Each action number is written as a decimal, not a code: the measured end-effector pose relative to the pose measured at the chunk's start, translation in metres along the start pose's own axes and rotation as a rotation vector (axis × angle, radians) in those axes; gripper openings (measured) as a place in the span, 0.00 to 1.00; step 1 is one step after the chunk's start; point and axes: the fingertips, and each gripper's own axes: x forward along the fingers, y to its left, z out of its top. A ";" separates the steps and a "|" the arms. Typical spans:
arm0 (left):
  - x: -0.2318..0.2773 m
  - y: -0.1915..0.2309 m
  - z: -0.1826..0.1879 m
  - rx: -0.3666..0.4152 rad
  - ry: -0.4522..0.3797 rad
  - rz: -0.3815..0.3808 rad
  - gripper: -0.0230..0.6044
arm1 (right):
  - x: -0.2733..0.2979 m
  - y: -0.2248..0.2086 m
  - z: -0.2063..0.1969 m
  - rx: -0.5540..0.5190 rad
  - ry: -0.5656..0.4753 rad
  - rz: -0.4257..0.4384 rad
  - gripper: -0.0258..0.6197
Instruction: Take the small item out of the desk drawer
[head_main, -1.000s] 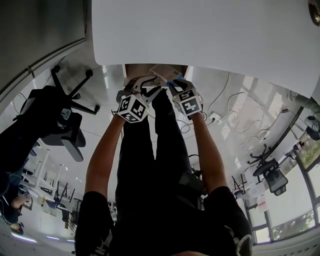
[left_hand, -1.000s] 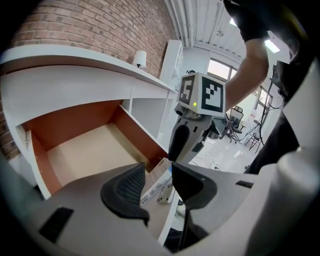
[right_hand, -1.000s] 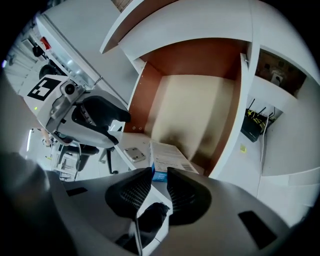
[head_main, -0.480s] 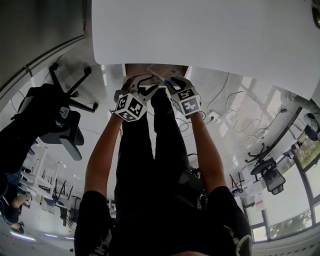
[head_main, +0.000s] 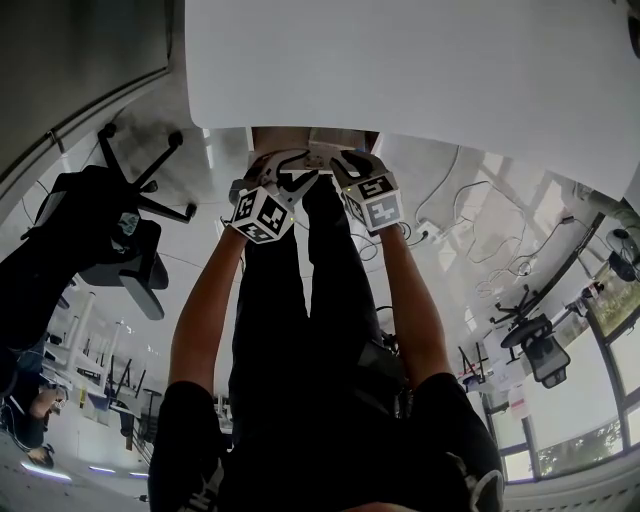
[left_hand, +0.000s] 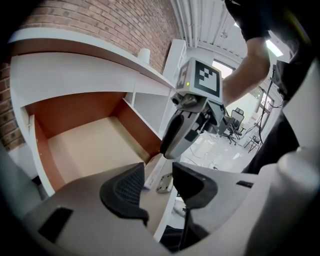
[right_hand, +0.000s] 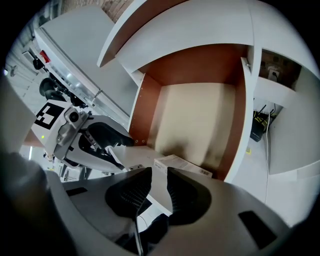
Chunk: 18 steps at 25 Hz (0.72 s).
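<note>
**A:** So, how far along is the person?

**B:** The drawer (left_hand: 90, 145) stands pulled out under the white worktop (head_main: 400, 70). The right tongs (right_hand: 158, 182) are closed on one end of the small white box (right_hand: 182, 167), which sits low at the drawer's front.

**A:** And the left tongs (left_hand: 158, 175)?

**B:** Spread apart with nothing gripped, just beside the drawer's front edge.

**A:** What remains?

**B:** Probably only the lift. The box looks gripped but is not yet clear of the drawer.

An office: a white surface (head_main: 400, 70) with a drawer (left_hand: 85, 145), swivel chairs (head_main: 115, 235), trailing cables (head_main: 478, 225), big windows (head_main: 585, 445) and a brick wall (left_hand: 100, 20).
</note>
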 end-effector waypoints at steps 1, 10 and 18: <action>-0.001 0.000 0.000 0.000 -0.002 0.001 0.31 | -0.001 -0.001 0.000 0.005 -0.001 -0.007 0.22; -0.005 0.011 -0.004 -0.020 -0.019 0.011 0.31 | 0.012 -0.017 -0.002 -0.075 0.060 -0.060 0.25; -0.006 0.011 -0.004 -0.021 -0.020 0.004 0.31 | 0.035 -0.029 -0.011 -0.386 0.277 -0.107 0.27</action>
